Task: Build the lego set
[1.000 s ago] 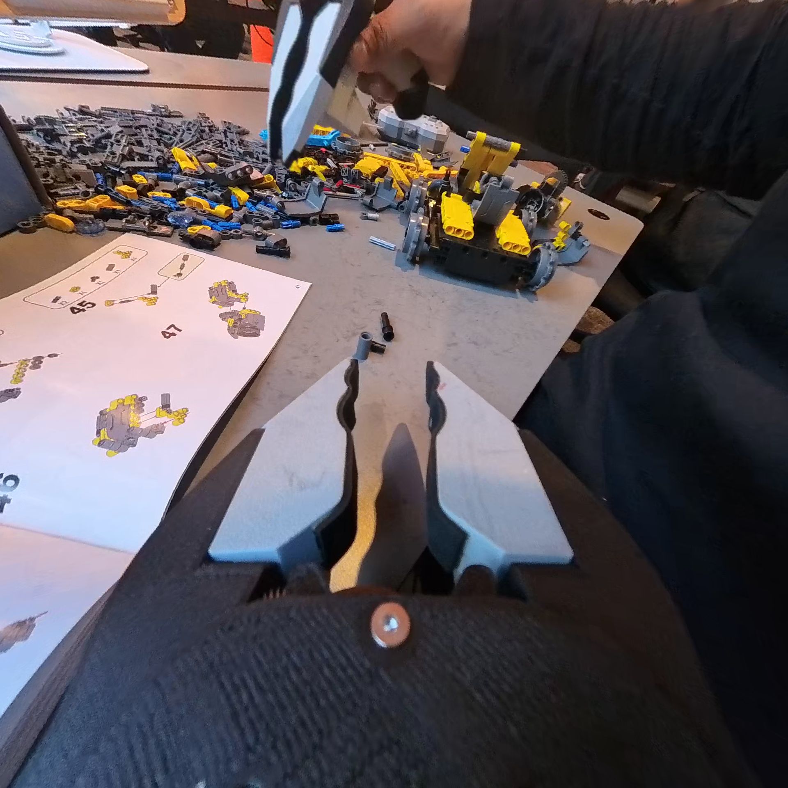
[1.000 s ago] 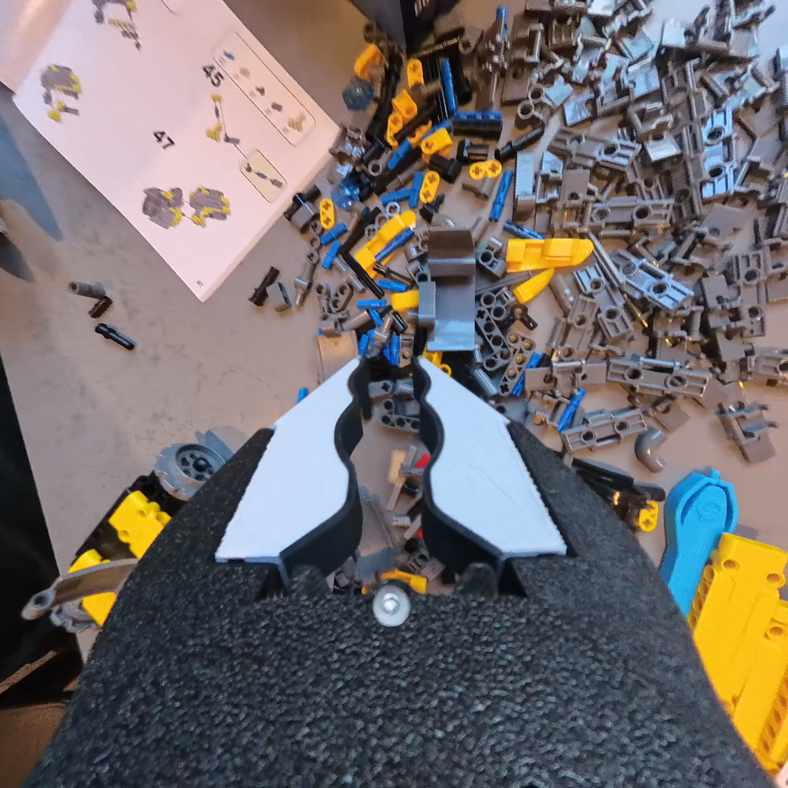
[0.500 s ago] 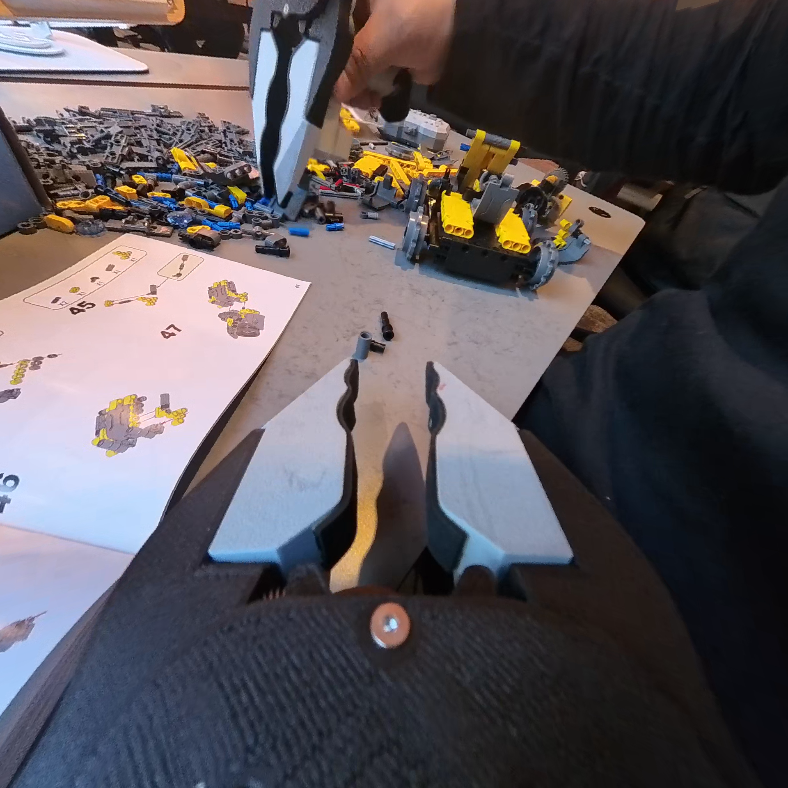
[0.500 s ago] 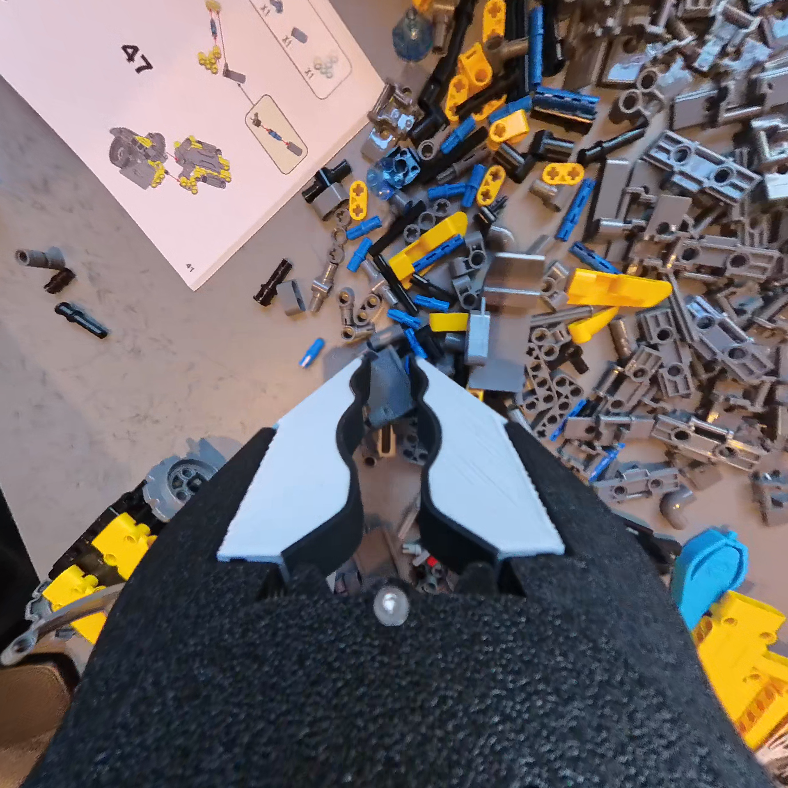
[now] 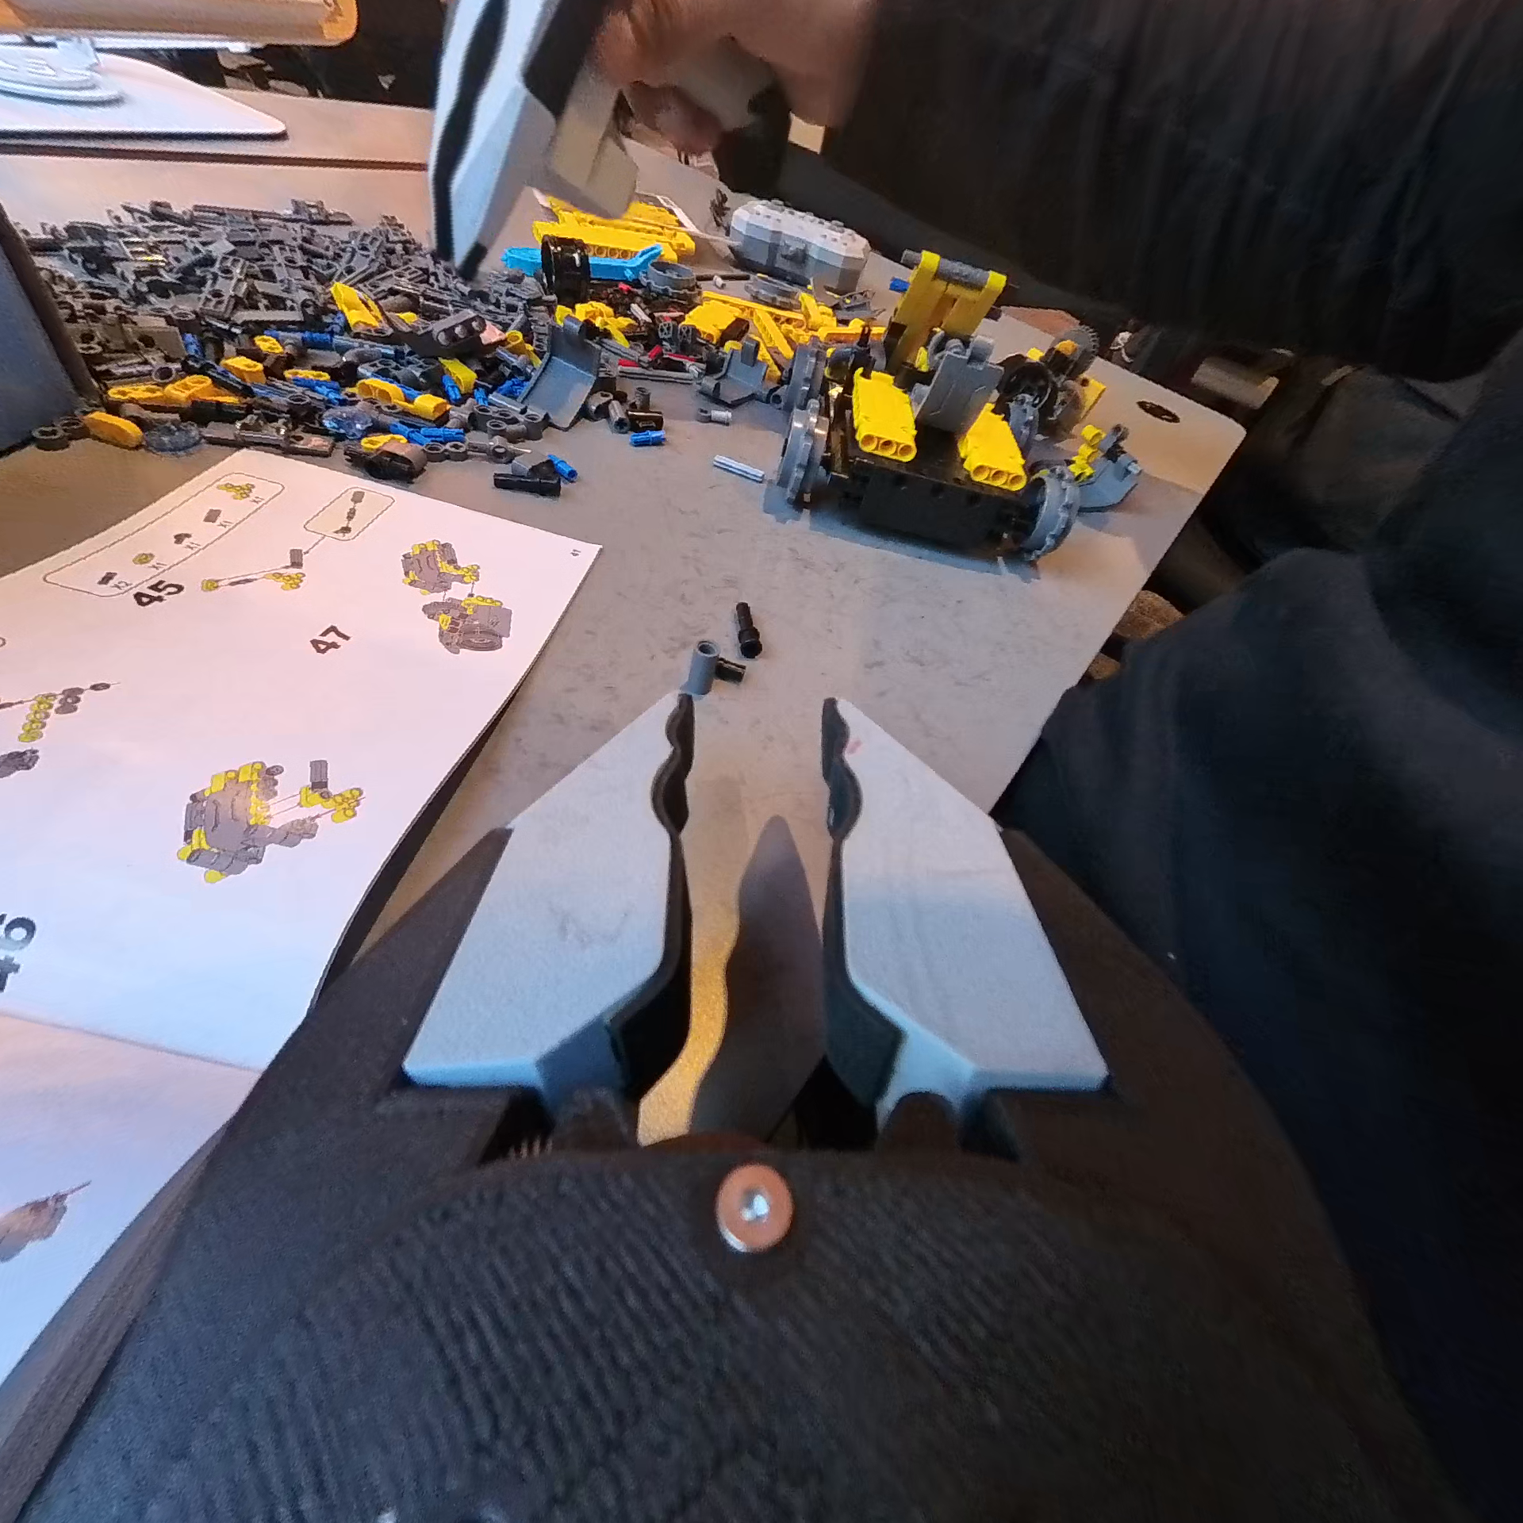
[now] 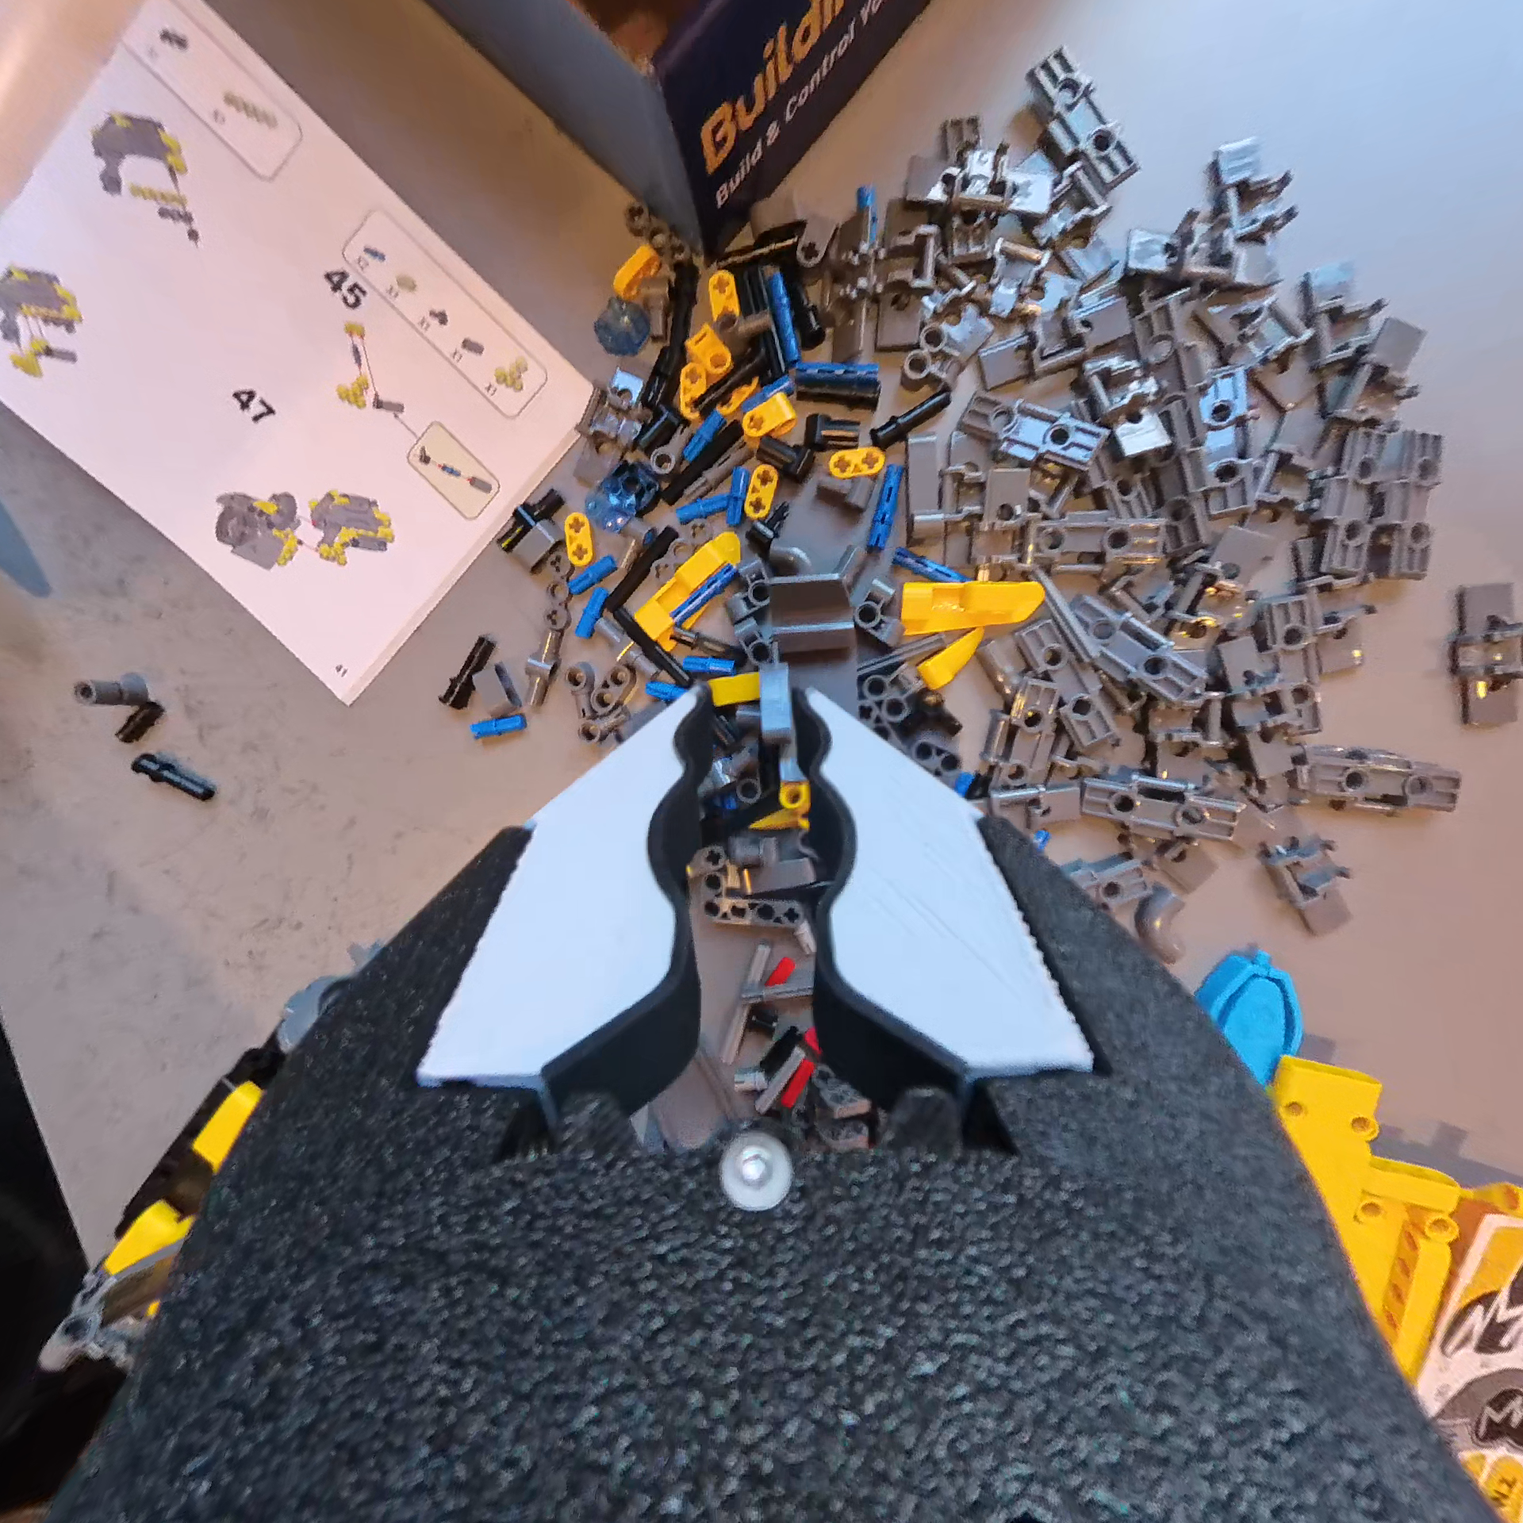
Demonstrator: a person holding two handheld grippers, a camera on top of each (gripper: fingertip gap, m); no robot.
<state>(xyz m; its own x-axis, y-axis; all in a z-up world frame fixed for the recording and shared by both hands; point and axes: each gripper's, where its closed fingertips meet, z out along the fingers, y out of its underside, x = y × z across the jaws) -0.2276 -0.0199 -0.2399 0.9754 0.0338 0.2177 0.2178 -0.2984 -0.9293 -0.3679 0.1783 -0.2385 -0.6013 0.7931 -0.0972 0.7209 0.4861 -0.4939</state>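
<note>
My left gripper (image 5: pixel 754 709) is open and empty, low over the grey table (image 5: pixel 865 626). Just past its tips lie a small grey connector (image 5: pixel 703 663) and a black pin (image 5: pixel 747 630). My right gripper (image 6: pixel 752 700) is open and empty, raised above the near edge of a pile of grey, black, blue and yellow building parts (image 6: pixel 1154 511). A dark grey scoop piece (image 6: pixel 803 618) with a light grey beam lies on the table right below its tips. In the left wrist view the right gripper (image 5: pixel 461 247) hangs over the pile (image 5: pixel 288 346), held by a hand.
An open instruction booklet (image 5: pixel 206 742) lies at the left. A partly built yellow and black vehicle (image 5: pixel 923 445) stands near the table's right edge. A dark blue box (image 6: pixel 742 99), a blue part (image 6: pixel 1248 1014) and large yellow parts (image 6: pixel 1360 1195) border the pile. Dark clothing fills the right. Some 25 centimetres of space lies between my two pairs of fingers.
The right gripper dipped its tips into the pile's edge half a second ago and has now lifted clear. The left gripper has not moved.
</note>
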